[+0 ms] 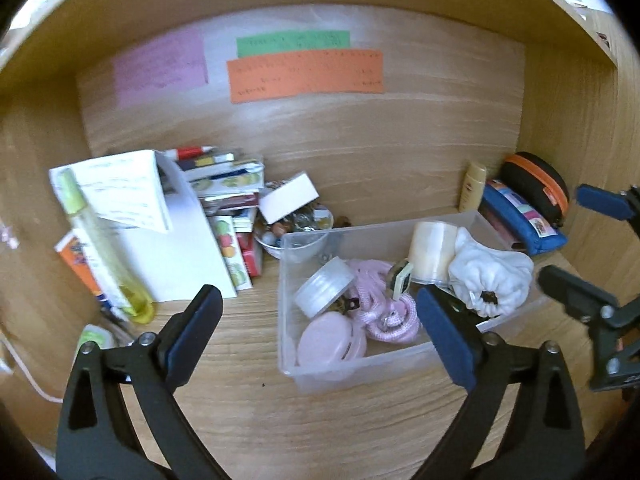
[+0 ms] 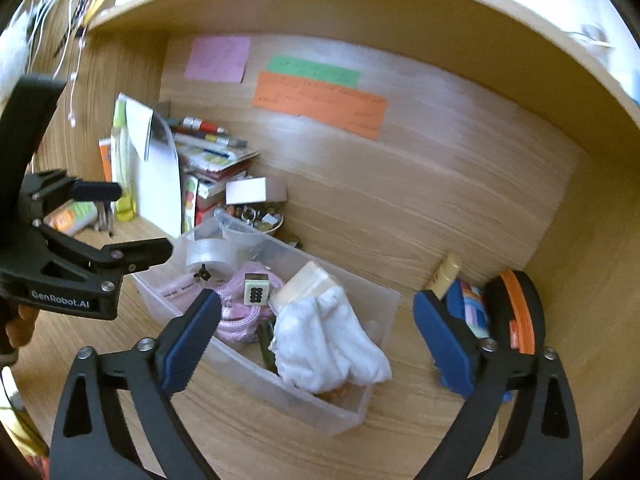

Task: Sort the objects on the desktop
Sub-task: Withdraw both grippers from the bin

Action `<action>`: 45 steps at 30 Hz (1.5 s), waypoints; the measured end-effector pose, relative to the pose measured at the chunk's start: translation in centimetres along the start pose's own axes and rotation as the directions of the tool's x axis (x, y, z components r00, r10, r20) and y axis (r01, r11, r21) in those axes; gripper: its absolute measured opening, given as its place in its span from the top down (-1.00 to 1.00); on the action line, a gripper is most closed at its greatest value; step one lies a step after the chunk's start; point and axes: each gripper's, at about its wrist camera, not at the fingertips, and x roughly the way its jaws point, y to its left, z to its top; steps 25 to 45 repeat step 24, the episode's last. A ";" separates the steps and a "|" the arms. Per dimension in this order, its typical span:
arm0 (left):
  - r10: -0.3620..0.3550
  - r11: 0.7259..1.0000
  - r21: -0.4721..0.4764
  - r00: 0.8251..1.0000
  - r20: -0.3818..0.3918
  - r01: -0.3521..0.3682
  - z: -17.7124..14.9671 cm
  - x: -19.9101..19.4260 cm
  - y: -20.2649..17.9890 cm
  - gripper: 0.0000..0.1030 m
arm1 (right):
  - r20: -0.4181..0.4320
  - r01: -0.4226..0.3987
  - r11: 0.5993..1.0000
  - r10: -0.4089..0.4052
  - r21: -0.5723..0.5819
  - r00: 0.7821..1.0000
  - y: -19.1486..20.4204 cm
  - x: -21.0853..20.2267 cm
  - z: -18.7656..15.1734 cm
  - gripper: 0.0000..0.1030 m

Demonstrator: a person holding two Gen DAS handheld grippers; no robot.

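Observation:
A clear plastic bin stands on the wooden desk and holds a white cloth, a pink rope, a pink round case, a clear round lid, a cream roll and a mahjong tile. My left gripper is open and empty, above the bin's near left side. My right gripper is open and empty, above the white cloth in the bin. Each gripper shows in the other's view: the right one and the left one.
A pile of books and papers, a green bottle and a bowl of small items stand at the back left. A blue pouch, a black-orange case and a tan bottle lie at the back right. Coloured notes hang on the back wall.

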 end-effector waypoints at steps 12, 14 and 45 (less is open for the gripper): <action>0.089 0.996 -0.022 0.996 0.031 -0.089 -2.3 -2.9 -2.3 -0.94 | 0.056 -0.002 0.991 -0.006 0.132 0.998 -0.3 -3.3 -2.4 -0.99; 0.084 0.996 -0.025 0.996 0.031 -0.083 -2.5 -3.2 -2.5 -0.94 | 0.052 -0.012 0.989 0.005 0.145 0.999 -0.2 -3.4 -2.7 -0.99; 0.019 1.000 -0.025 0.999 0.048 -0.018 -2.9 -4.1 -3.6 -0.94 | 0.021 -0.019 0.985 0.015 0.173 1.000 -0.4 -3.3 -3.6 -0.99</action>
